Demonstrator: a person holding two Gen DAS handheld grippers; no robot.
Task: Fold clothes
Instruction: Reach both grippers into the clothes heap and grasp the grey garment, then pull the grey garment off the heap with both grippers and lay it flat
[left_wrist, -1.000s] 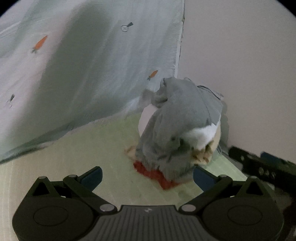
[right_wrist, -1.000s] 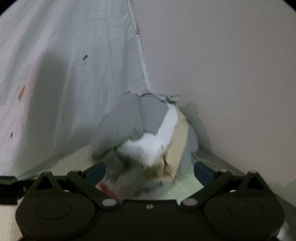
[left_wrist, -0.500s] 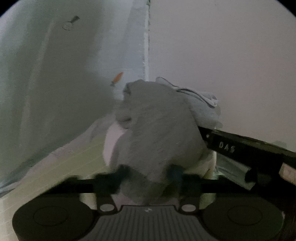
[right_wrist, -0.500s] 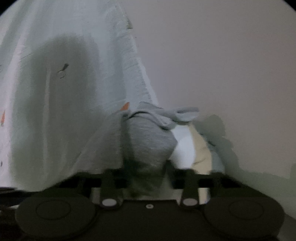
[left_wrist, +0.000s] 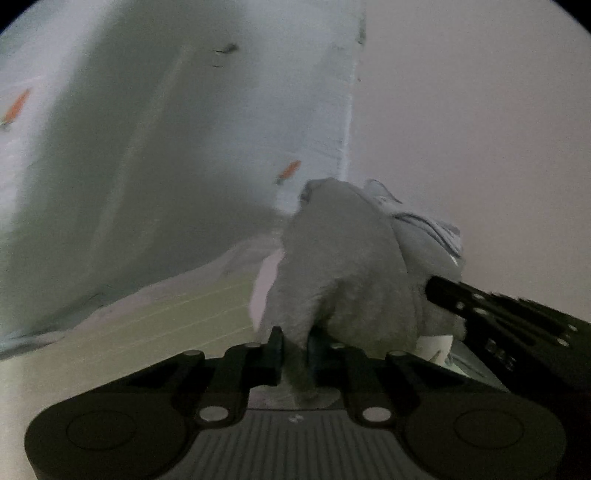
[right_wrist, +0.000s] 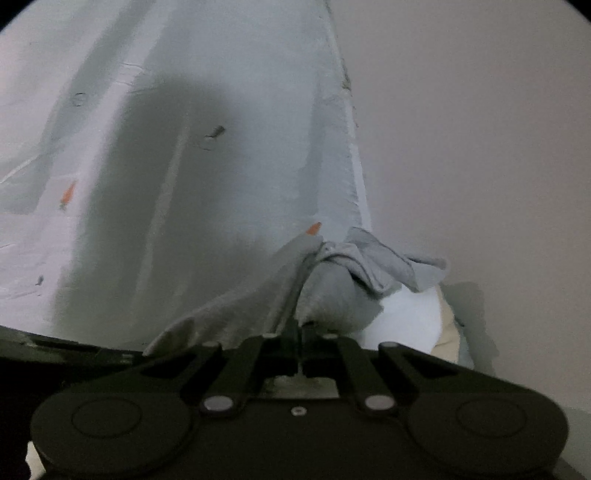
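Both your tongs were wide apart a second ago, hanging short of the clothes pile; now both are in it. Your left tongs (left_wrist: 294, 354) are closing, with a thick fold of the grey garment (left_wrist: 343, 266) between the fingers and the pads pressing on it. Your right tongs (right_wrist: 298, 338) have come fully together on a thin edge of the same grey cloth (right_wrist: 332, 295), which ridges up from the tips. In the left view the right tool's black arm (left_wrist: 509, 325) has come in from the right and is buried in the pile's flank.

Where the garment is: on top of the heap in the corner, against the plain wall (left_wrist: 480, 129) and just beside the hanging carrot-print sheet (left_wrist: 147, 147). It sits on a pale green lined mat (left_wrist: 177, 317); can't tell if that's a bed or the floor. White cloth (right_wrist: 402, 317) and a cream piece (right_wrist: 448, 332) lie under it. The red item seen a second ago is now hidden behind the grey cloth and the tongs.

What it means: reach is done and you hold the grey piece at two points. My read is that the step is pick-out, not folding yet. Next is likely lift and pull clear, then spread. Risk: the left bite looks bulky and may drag the white layer along.
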